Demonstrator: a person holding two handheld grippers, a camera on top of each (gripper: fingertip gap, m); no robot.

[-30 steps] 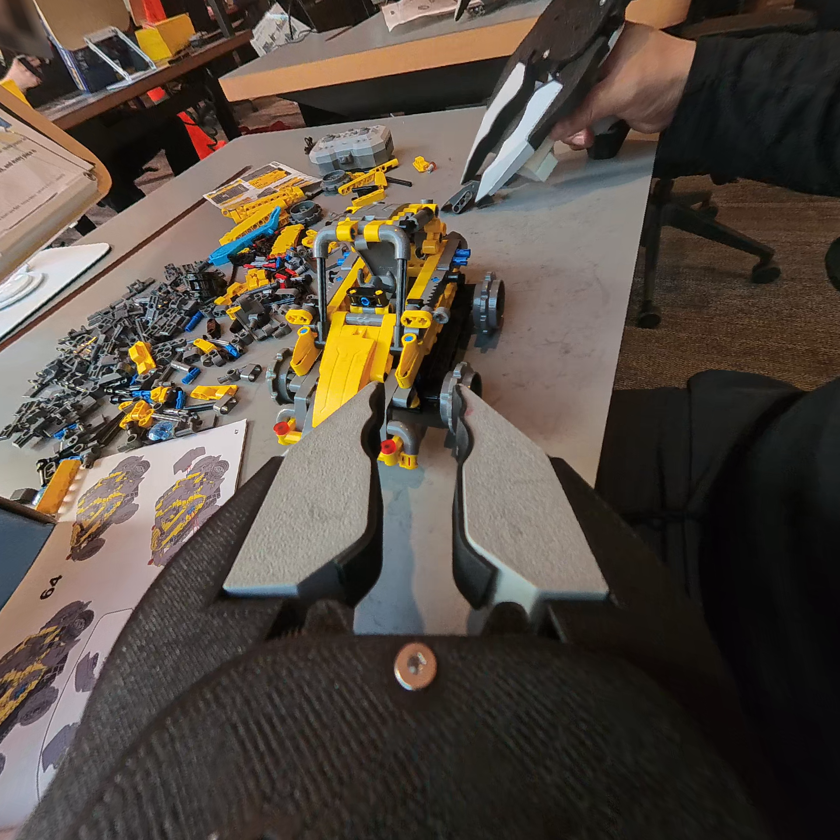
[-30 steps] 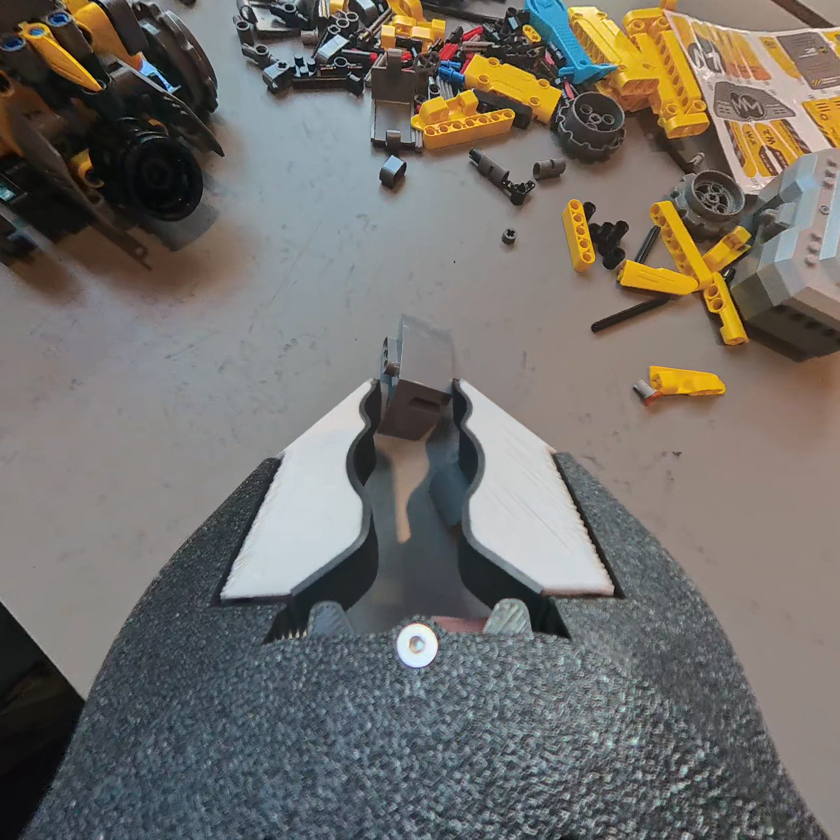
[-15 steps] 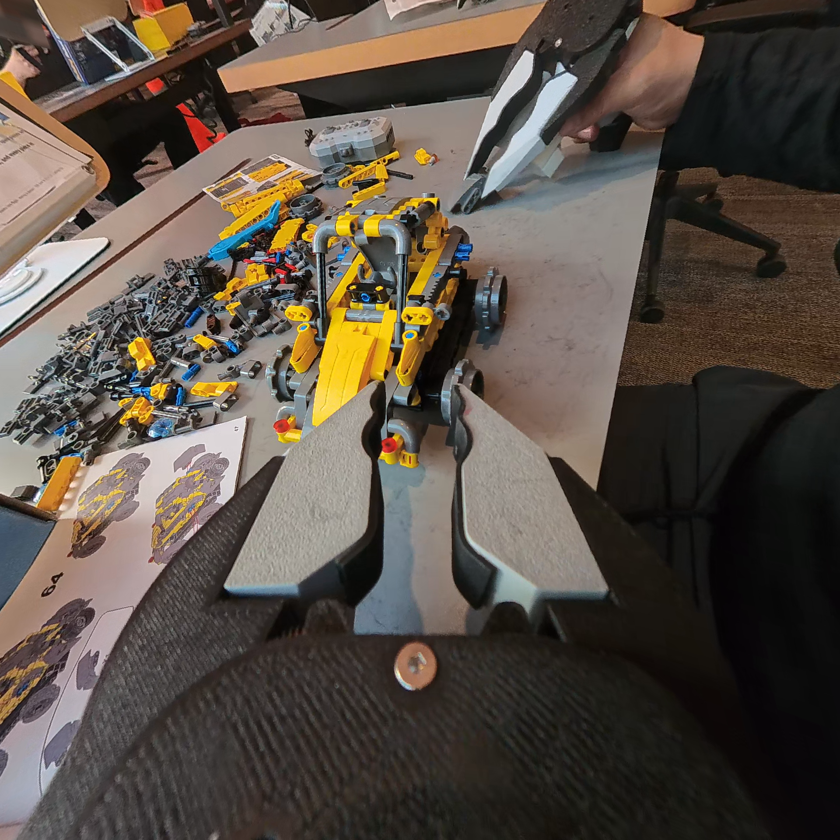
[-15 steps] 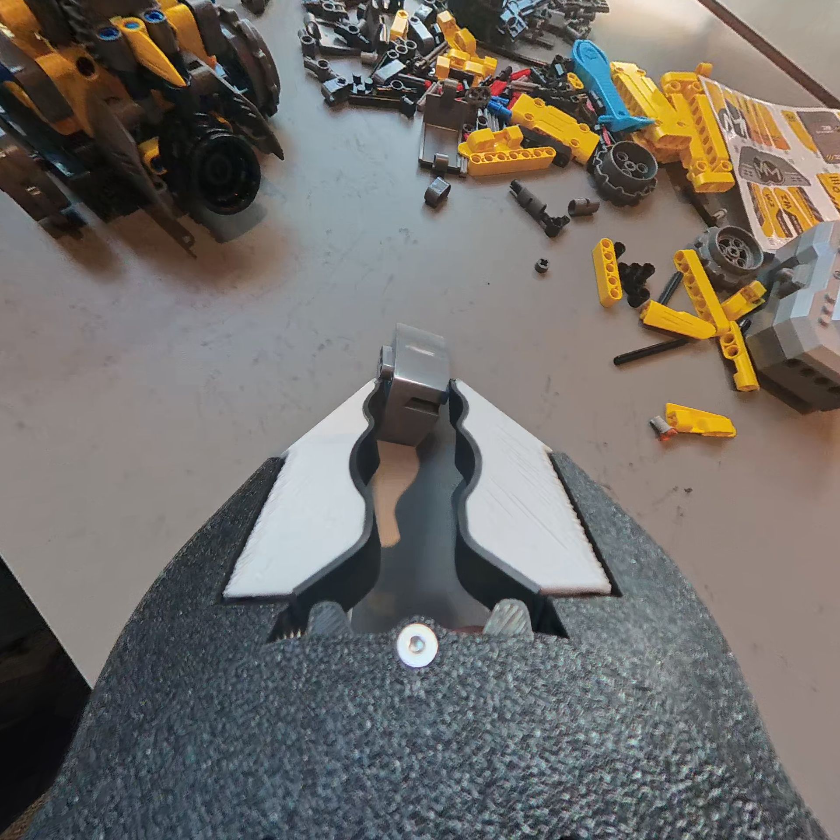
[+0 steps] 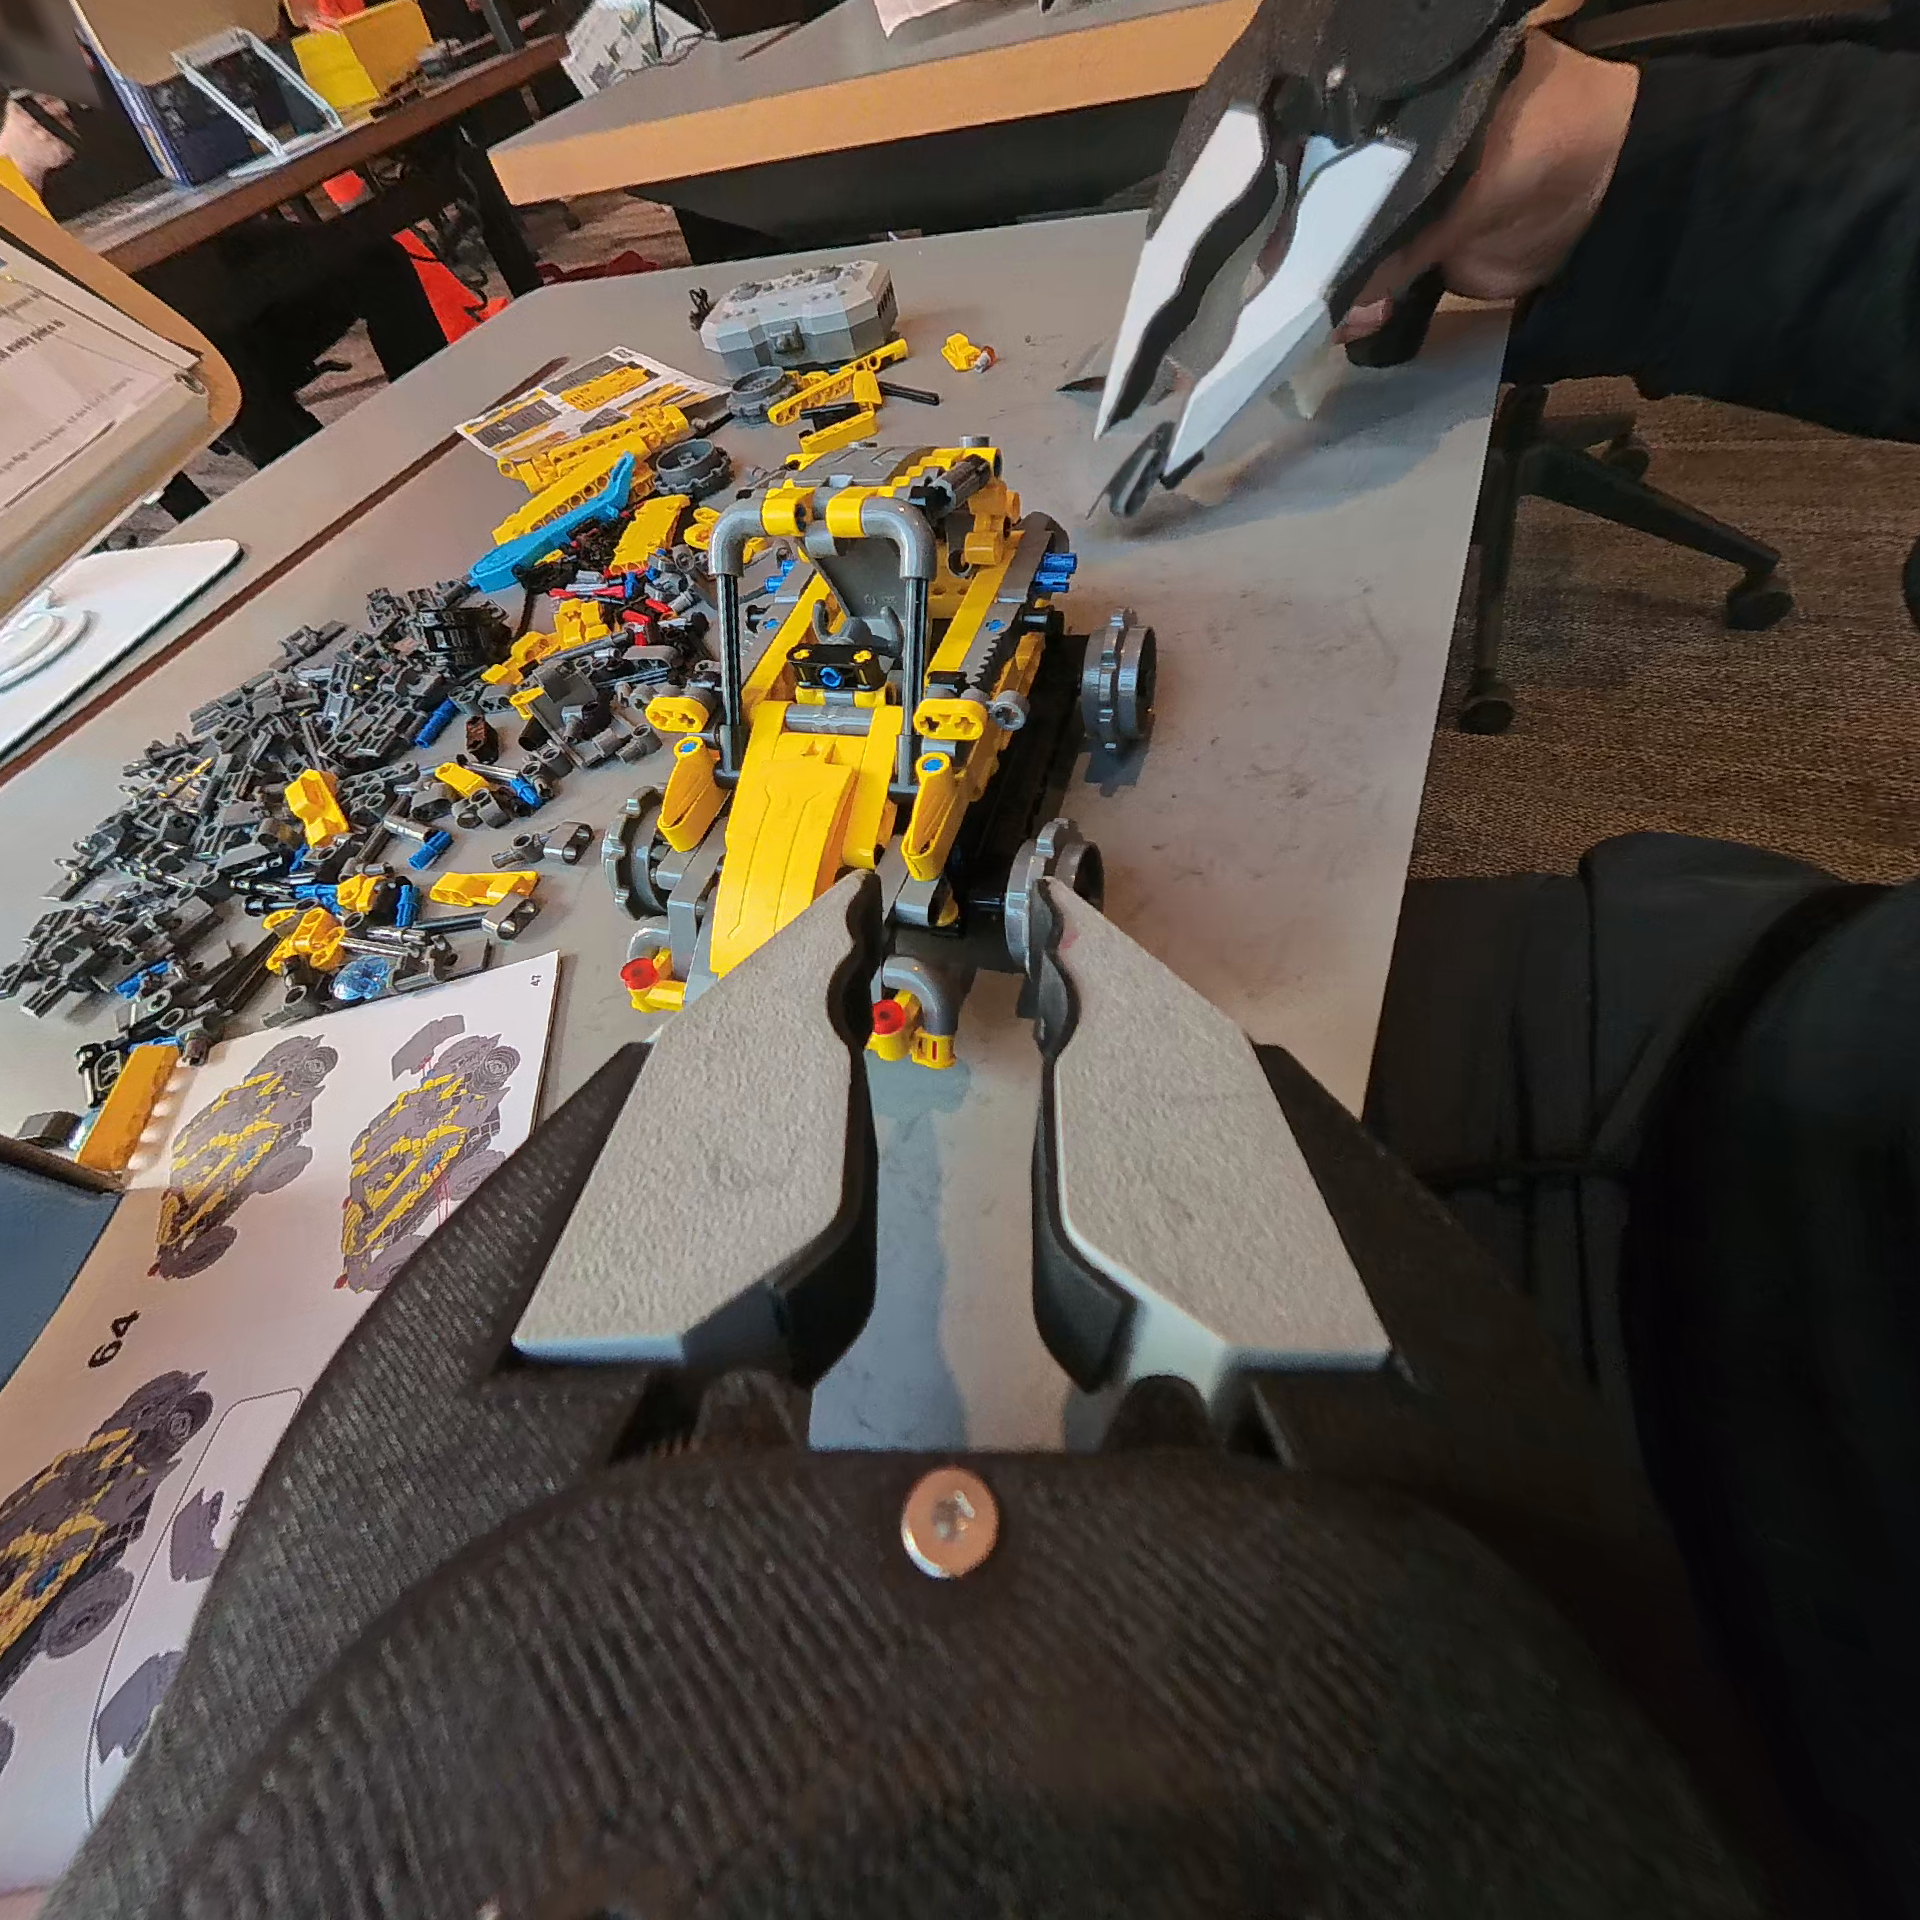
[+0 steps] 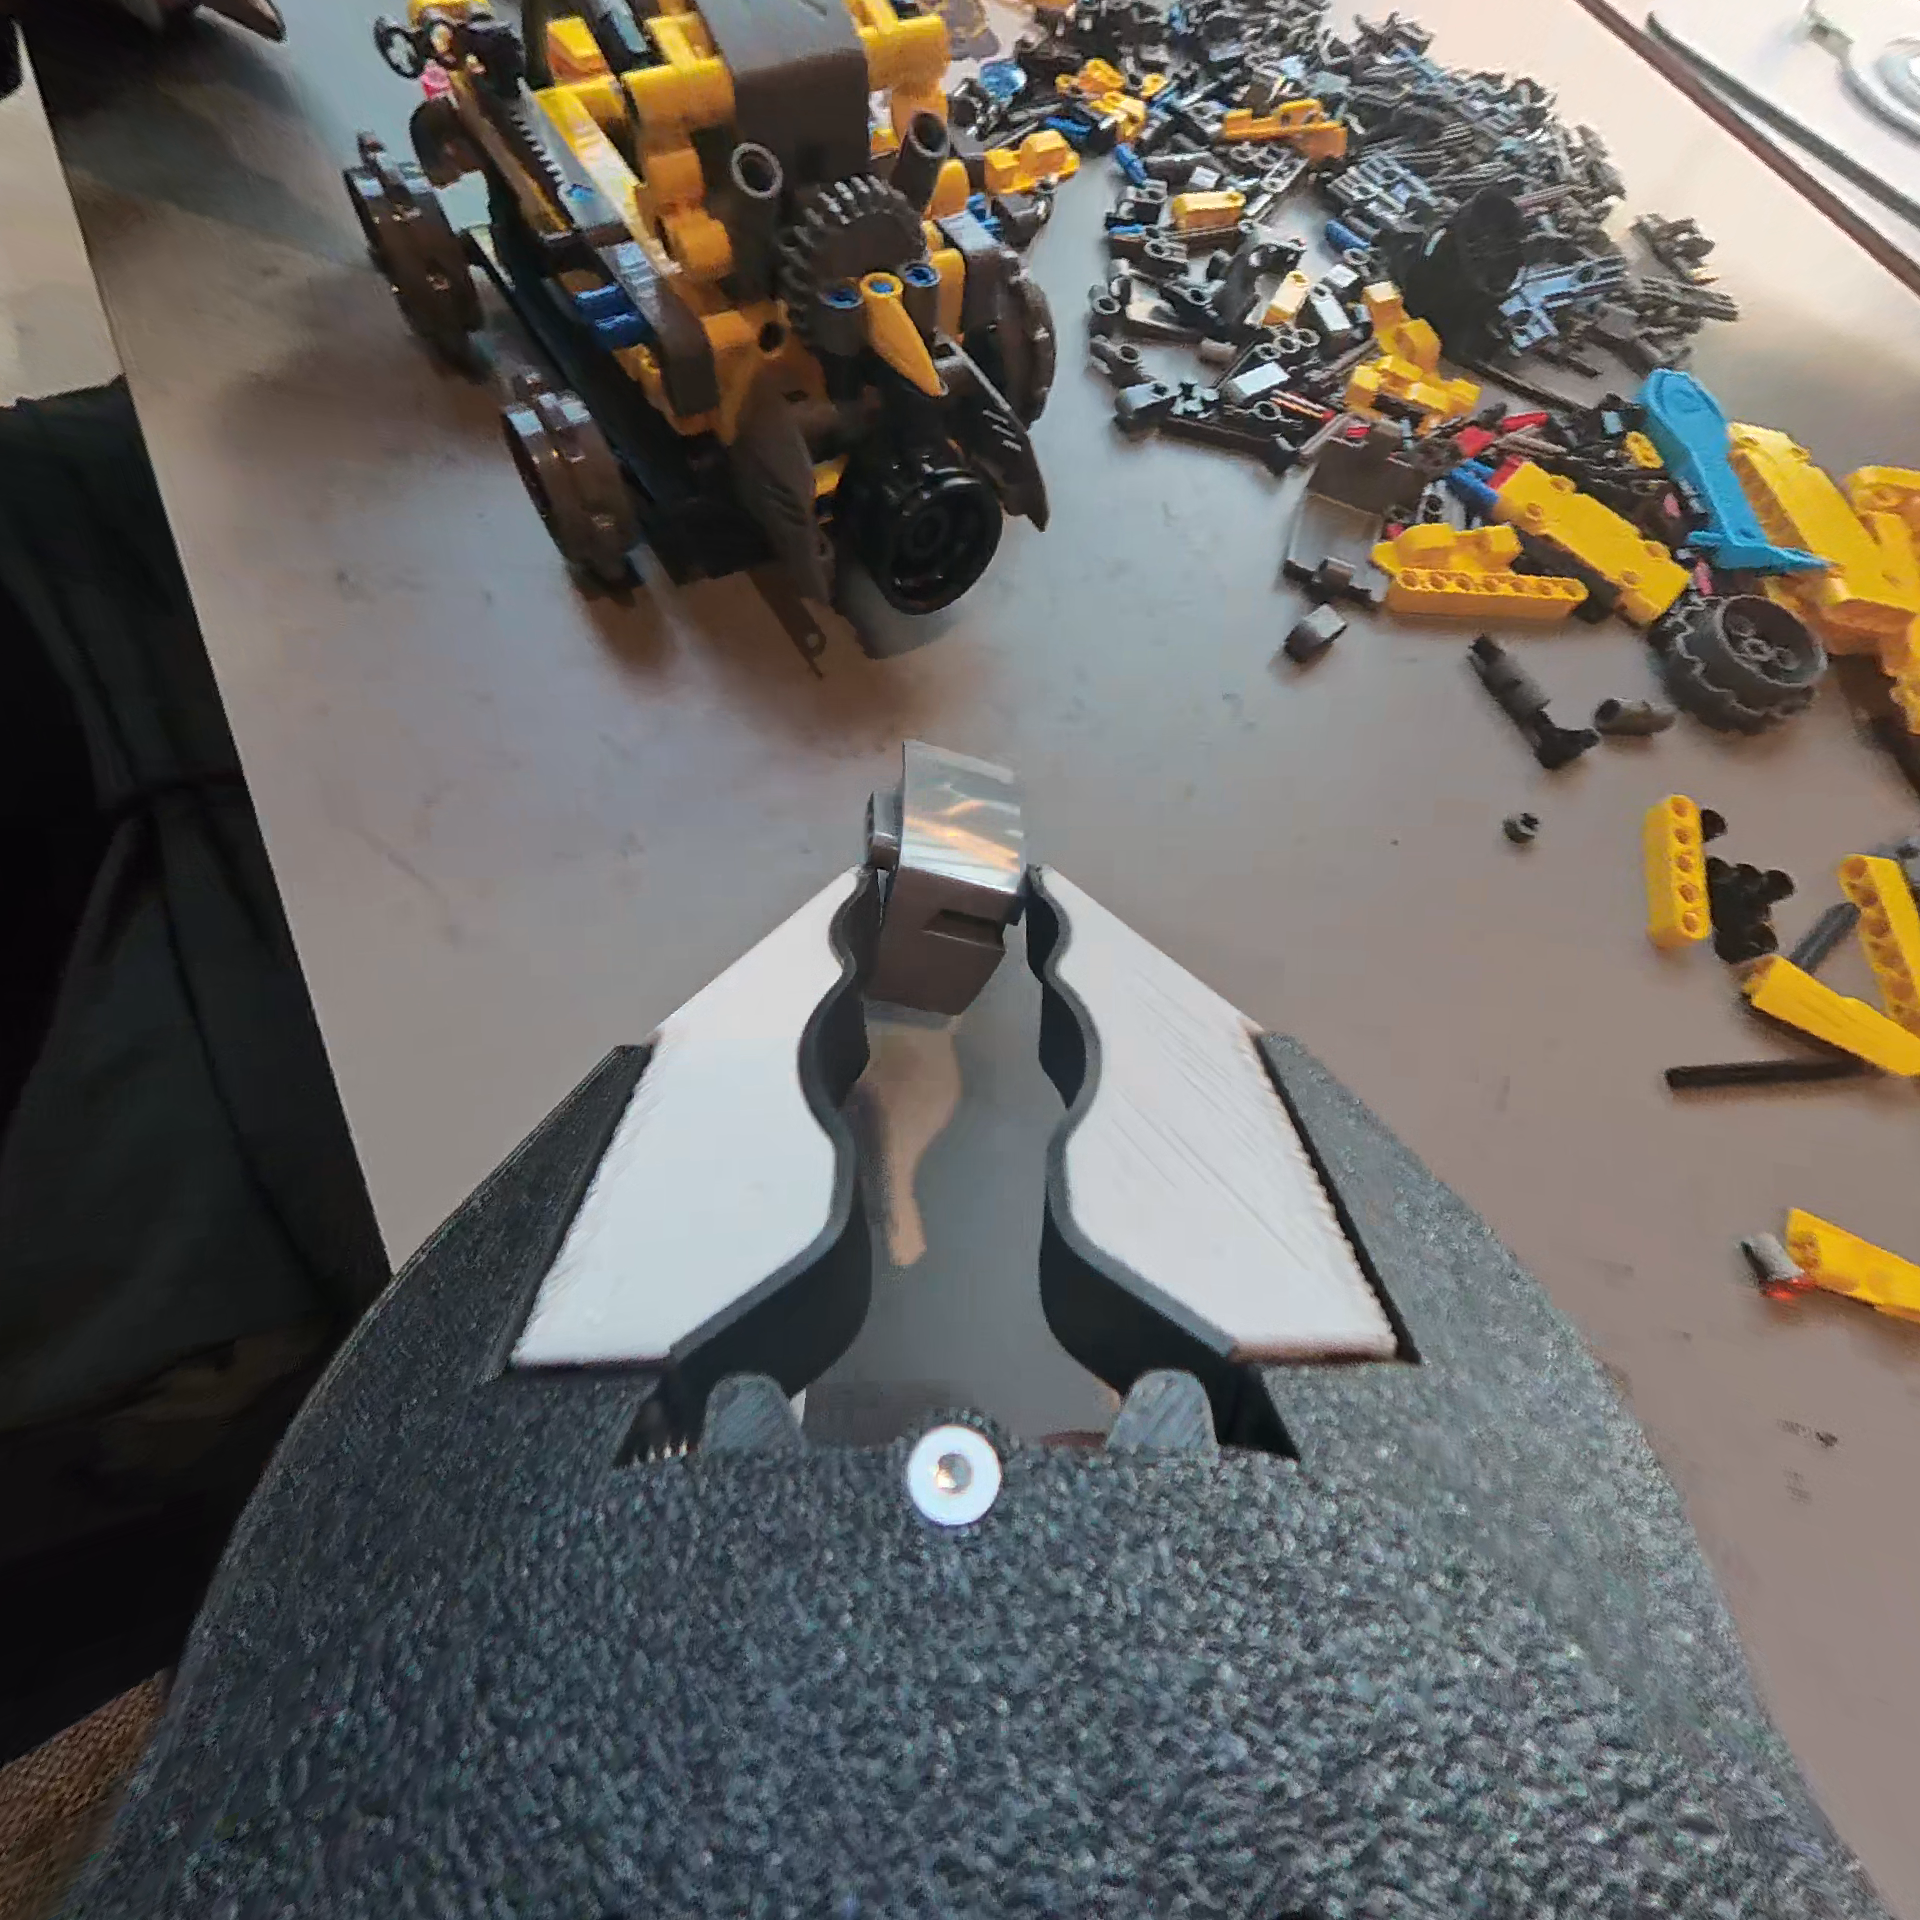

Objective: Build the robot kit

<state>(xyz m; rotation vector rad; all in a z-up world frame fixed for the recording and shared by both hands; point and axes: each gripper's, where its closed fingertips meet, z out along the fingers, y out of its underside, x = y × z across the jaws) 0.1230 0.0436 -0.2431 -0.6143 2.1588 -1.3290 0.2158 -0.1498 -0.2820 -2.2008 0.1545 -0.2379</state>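
Note:
A half-built yellow and grey brick vehicle (image 5: 821, 810) stands on the grey table (image 5: 1299, 665). My left gripper (image 5: 954, 899) is closed around its front end, with the bumper between the fingertips (image 5: 748, 1039). My right gripper (image 6: 951, 883) is shut on a small dark grey curved panel piece (image 6: 945, 904) and holds it above the table behind the vehicle's rear (image 6: 727, 312). In the left wrist view the right gripper (image 5: 1143, 457) hangs over the table beyond the vehicle, with the panel piece (image 5: 1138, 483) at its tips.
Many loose black, grey, yellow and blue pieces (image 5: 312, 748) lie left of the vehicle, and also show in the right wrist view (image 6: 1403, 312). An open instruction booklet (image 5: 312, 1143), a grey battery box (image 5: 800, 312) and a blue tool (image 6: 1714, 468) lie there too. The table's edge (image 5: 1444, 727) is close on the right.
My right gripper has lifted the grey panel piece off the table and swung toward the vehicle's rear. The left gripper has stayed at the vehicle's front.

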